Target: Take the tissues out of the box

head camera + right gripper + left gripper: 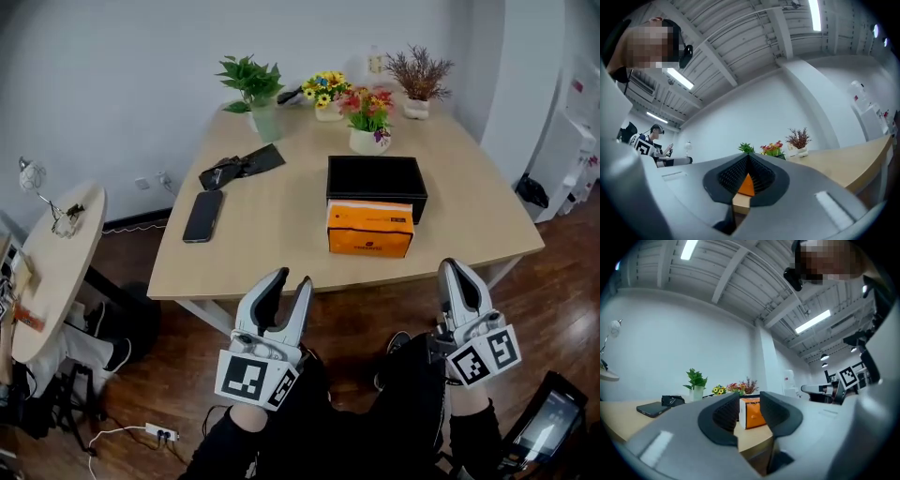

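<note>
Right now the orange cardboard tissue box (369,231) is sitting near the front edge of the pale wooden desk (281,253), pressed against the front of a flat black rectangular box (376,178). Its faces are carrying some darker print, but that is too small to read.

Both tools are hanging below the desk edge, over the person's lap and well apart from the box. The left gripper (292,278) is pointing up at the desk, its fingers (726,413) standing slightly apart with nothing between them. The right gripper (451,267) is keeping its fingers (733,176) closed tip to tip on nothing. Each is showing a cube of black-and-white square markers, no words on them.

Further left on the desk a dark smartphone (203,216) is lying flat beside a black pouch (241,166). A green potted plant (253,84), yellow flowers (326,91), a red-and-pink bouquet (367,112) and a dried reddish sprig (418,75) are lining the far side.
</note>
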A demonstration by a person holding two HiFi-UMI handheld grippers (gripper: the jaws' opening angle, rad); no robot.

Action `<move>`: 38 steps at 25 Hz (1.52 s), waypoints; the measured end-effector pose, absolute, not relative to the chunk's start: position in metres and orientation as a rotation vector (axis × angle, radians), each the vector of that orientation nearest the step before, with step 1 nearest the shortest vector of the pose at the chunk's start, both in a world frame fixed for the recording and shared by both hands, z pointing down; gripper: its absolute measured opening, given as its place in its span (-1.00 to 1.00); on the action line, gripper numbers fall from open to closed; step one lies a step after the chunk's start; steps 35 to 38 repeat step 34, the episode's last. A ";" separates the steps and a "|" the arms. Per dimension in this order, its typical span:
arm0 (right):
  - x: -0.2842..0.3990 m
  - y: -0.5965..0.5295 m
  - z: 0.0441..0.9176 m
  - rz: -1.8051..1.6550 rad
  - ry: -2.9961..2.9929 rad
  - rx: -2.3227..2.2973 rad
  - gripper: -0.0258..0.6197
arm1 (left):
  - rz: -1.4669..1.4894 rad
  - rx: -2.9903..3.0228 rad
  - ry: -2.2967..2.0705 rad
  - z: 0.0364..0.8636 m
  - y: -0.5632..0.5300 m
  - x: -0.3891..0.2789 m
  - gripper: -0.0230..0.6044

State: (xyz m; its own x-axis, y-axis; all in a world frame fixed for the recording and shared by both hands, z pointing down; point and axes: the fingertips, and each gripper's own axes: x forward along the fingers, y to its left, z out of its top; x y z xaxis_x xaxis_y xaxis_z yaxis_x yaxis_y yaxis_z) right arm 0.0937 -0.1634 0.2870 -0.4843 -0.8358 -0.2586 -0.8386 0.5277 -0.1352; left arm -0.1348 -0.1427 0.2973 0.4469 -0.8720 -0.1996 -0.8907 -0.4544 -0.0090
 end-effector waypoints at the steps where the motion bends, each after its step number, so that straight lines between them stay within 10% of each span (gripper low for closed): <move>1: 0.094 -0.160 0.289 0.007 2.470 -1.400 -0.92 | 0.241 -2.565 1.572 0.299 -0.138 -0.135 -0.56; 38: 0.091 -0.142 0.293 0.189 2.512 -1.484 -0.92 | 0.106 -2.487 1.536 0.308 -0.122 -0.124 -0.57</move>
